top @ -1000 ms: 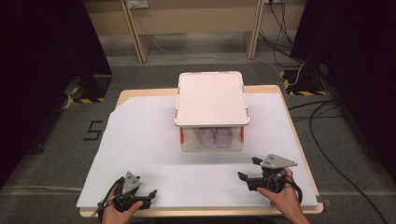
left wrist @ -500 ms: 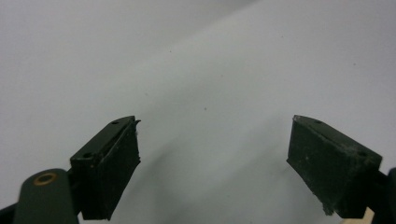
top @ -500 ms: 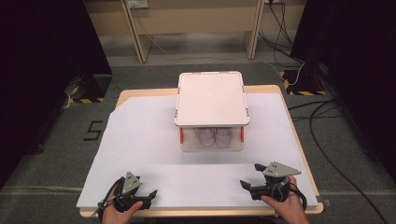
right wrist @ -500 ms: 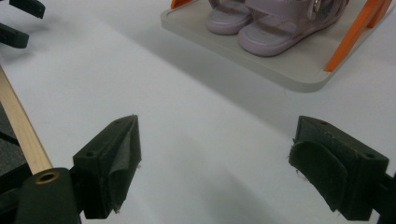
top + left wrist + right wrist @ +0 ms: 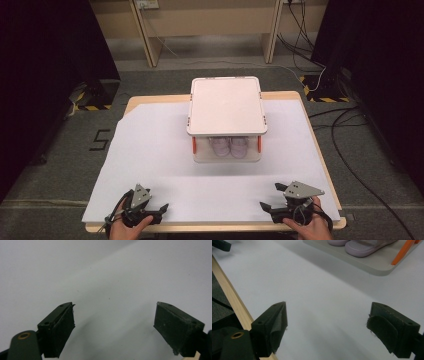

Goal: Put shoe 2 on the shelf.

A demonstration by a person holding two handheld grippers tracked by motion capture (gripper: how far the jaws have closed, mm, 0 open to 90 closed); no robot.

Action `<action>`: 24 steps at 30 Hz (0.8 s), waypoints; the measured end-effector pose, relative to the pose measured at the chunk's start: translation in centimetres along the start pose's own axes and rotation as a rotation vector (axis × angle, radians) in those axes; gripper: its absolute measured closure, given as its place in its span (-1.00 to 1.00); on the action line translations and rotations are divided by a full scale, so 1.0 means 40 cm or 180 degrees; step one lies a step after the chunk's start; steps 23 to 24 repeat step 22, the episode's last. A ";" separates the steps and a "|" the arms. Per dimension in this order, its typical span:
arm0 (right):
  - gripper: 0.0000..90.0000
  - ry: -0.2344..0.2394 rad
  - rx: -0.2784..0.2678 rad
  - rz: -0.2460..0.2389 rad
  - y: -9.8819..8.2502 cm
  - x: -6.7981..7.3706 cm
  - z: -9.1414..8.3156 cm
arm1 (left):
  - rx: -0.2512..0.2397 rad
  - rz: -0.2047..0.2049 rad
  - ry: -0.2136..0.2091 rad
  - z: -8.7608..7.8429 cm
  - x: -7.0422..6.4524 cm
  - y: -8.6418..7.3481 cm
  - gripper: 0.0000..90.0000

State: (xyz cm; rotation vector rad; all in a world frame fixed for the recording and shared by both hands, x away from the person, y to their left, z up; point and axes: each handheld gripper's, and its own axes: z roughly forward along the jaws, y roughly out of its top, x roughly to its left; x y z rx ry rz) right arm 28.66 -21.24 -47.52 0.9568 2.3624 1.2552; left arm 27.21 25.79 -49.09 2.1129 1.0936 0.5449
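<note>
Well ahead of both spread tools (image 5: 151, 209) (image 5: 270, 210), the lidded shoe box (image 5: 226, 107), untouched.

Worktop (image 5: 131, 104): light wood, covered w/ white sheet (image 5: 150, 150), wood edge showing at back and right. On sheet, centre-back: white lidded box (image 5: 226, 104), pale shoes (image 5: 229, 147) inside.

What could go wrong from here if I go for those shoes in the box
The pink shoes sit under the box's lid, between orange posts, so an open left gripper or right gripper may catch a post or tip the lid. Jaws dragged forward could also wrinkle the white sheet.
</note>
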 end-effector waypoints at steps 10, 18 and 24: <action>-0.63 0.0002 0.0084 0.0056 -0.025 0.009 -0.021 | 0.0018 0.0005 0.0000 0.000 -0.001 0.000 -0.64; -0.63 -0.0019 0.0141 0.0085 -0.040 0.008 -0.031 | 0.0024 0.0009 0.0001 0.001 -0.001 0.000 -0.64; -0.63 -0.0033 0.0146 0.0084 -0.043 0.005 -0.031 | 0.0019 0.0007 -0.0003 0.002 -0.002 0.000 -0.64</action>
